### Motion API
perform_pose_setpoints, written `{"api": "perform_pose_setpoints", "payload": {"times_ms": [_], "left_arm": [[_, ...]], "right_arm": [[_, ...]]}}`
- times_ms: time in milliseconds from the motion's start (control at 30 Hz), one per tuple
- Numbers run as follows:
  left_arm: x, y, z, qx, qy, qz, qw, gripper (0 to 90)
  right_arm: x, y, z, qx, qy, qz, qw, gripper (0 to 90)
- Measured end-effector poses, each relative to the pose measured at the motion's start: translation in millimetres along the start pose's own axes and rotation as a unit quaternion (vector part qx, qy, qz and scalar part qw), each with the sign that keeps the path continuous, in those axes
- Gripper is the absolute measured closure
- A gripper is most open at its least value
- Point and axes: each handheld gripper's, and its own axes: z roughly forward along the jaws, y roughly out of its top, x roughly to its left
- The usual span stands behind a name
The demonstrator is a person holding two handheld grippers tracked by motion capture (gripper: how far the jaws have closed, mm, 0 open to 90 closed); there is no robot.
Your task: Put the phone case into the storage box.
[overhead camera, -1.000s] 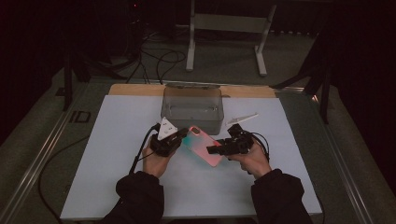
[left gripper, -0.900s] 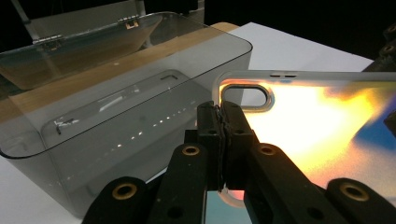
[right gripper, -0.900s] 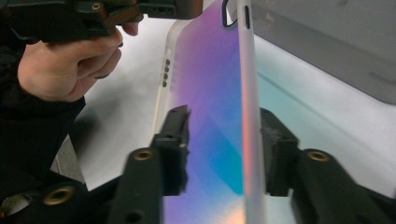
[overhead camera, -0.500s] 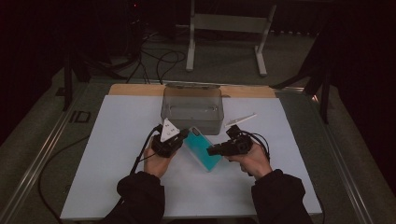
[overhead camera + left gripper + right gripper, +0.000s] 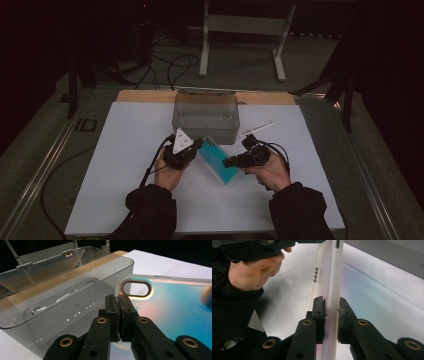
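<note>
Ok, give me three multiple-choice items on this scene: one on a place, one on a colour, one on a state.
1. Where is the clear plastic box?
A. Beyond the phone case
B. On the floor
C. In a hand

2. What colour is the phone case in the high view?
A. Black
B. Teal
C. Green

3. How is the phone case held?
A. Lying free
B. By one gripper
C. By both grippers

Key: A, the box stands behind the case; B, its face is teal; C, the left gripper and right gripper both clamp it.
</note>
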Motion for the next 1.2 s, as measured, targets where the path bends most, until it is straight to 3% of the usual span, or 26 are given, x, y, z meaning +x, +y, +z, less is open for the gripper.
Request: {"api": "perform_pose_setpoints", "payload": {"times_ms": [100, 467, 867, 933, 1200], "left_arm": [[-1.0, -0.3, 0.3, 0.001, -0.002, 0.001, 1.0, 88.1], [0.8, -0.7, 1.2, 0.003, -0.003, -0.009, 0.9999, 86.8], [4.9, -1.8, -1.5, -0.006, -0.021, -0.034, 0.9992, 58.5], [5.4, -1.9, -1.8, -0.005, -0.017, -0.04, 0.999, 49.2], [6.7, -3.2, -2.5, -0.007, -0.002, -0.05, 0.9987, 36.2]], "right_arm": [[2.1, -0.3, -1.1, 0.001, -0.005, 0.008, 1.0, 80.2], [9.6, 1.8, -2.8, -0.012, -0.045, -0.001, 0.9989, 81.3], [10.4, 2.6, -3.9, -0.024, -0.052, 0.0, 0.9984, 81.4], [10.2, 2.4, -4.2, -0.025, -0.051, 0.001, 0.9984, 81.4], [10.2, 2.2, -3.4, -0.026, -0.051, 0.003, 0.9984, 81.3]]}}
